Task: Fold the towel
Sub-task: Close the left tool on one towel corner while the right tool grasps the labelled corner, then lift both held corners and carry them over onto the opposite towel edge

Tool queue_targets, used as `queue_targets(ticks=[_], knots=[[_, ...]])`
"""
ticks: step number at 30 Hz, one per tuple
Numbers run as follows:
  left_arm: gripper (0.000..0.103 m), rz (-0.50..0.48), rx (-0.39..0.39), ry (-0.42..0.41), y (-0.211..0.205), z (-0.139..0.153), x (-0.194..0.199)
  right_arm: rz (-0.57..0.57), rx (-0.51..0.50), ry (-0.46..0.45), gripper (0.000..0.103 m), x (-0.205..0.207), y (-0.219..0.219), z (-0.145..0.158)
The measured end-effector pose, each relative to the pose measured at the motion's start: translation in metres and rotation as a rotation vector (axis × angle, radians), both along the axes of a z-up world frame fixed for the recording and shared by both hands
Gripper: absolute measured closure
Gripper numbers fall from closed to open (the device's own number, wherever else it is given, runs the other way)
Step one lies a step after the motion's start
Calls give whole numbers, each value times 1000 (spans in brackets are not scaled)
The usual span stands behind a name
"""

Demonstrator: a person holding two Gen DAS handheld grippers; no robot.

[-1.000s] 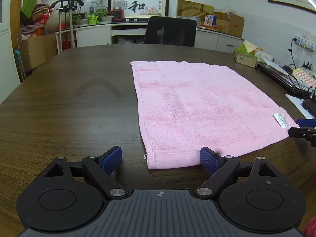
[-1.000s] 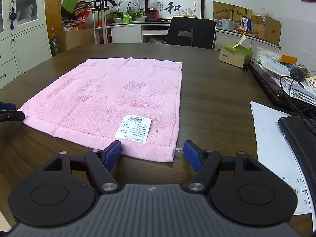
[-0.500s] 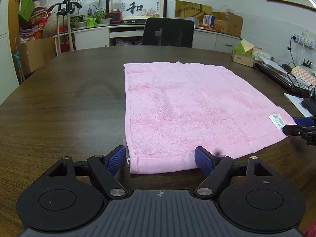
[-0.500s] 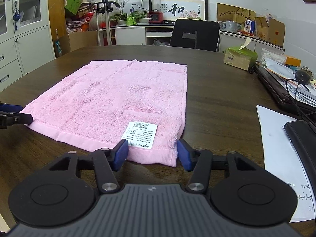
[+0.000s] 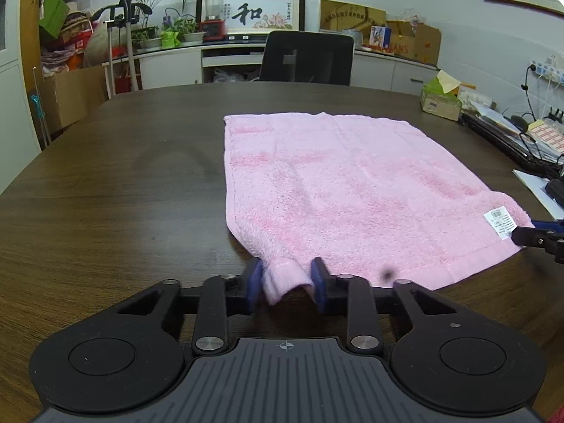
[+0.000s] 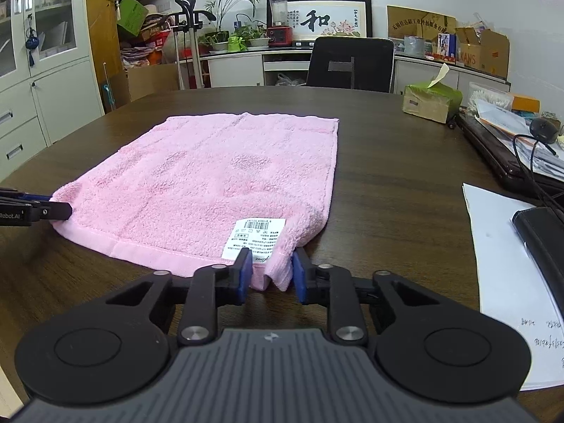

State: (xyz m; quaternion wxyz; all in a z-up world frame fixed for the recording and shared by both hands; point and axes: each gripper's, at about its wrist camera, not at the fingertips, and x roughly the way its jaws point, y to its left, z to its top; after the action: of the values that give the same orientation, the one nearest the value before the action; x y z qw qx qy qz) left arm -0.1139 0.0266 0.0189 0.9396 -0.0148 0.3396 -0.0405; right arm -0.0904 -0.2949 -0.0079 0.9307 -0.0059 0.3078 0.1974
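A pink towel (image 5: 345, 190) lies spread flat on the dark wooden table; it also shows in the right wrist view (image 6: 218, 176). My left gripper (image 5: 286, 287) is shut on the towel's near left corner, which bunches between the blue pads. My right gripper (image 6: 269, 275) is shut on the near right corner, beside the white care label (image 6: 255, 238). The label also shows in the left wrist view (image 5: 500, 224). Each gripper's tip shows at the edge of the other view.
A tissue box (image 6: 431, 100), a laptop with cables (image 6: 507, 155), white paper (image 6: 507, 275) and a black case (image 6: 543, 236) lie to the right. A black office chair (image 5: 306, 58) stands at the table's far side. Bare table (image 5: 105, 190) lies left of the towel.
Both grippers moved forward onto the near corners and closed on them. The corners now bunch up between the pads.
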Motion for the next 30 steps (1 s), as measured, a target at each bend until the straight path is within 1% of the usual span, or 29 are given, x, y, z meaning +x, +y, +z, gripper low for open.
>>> queue_targets(ticks=[1, 2, 3, 6, 9, 12, 15, 17, 20, 22, 26, 27, 28, 29, 30], knots=[[92, -1, -11, 3, 0, 0, 0, -7, 11, 4, 89, 0, -1, 0], [94, -2, -25, 4, 0, 0, 0, -13, 21, 7, 91, -1, -2, 0], [95, -1, -26, 4, 0, 1, 1, -18, 32, 11, 93, -2, -4, 0], [97, 5, -53, -6, 3, 2, -3, -28, 73, 21, 94, -6, -10, 1], [97, -2, -71, -33, 7, 6, -10, -28, 128, 18, 94, -15, -18, 4], [97, -16, -108, -62, 11, 15, -23, -19, 174, -17, 94, -34, -26, 15], [97, -31, -168, -91, 17, 29, -40, -7, 255, -55, 94, -60, -37, 32], [97, -32, -217, -130, 23, 41, -54, -9, 298, -85, 94, -73, -44, 43], [97, -27, -266, -172, 29, 56, -61, -16, 351, -124, 94, -82, -53, 57], [97, -24, -283, -180, 32, 63, -55, -17, 395, -136, 94, -78, -57, 67], [97, -12, -281, -187, 30, 79, -23, -44, 436, -136, 94, -56, -58, 73], [97, -8, -267, -185, 27, 83, -6, -55, 441, -135, 94, -48, -57, 74], [97, -6, -261, -184, 26, 82, -5, -68, 457, -128, 94, -38, -58, 73], [97, 4, -239, -179, 21, 84, 10, -82, 471, -120, 94, -28, -59, 73], [97, 7, -229, -176, 19, 84, 15, -97, 477, -109, 94, -19, -59, 70]])
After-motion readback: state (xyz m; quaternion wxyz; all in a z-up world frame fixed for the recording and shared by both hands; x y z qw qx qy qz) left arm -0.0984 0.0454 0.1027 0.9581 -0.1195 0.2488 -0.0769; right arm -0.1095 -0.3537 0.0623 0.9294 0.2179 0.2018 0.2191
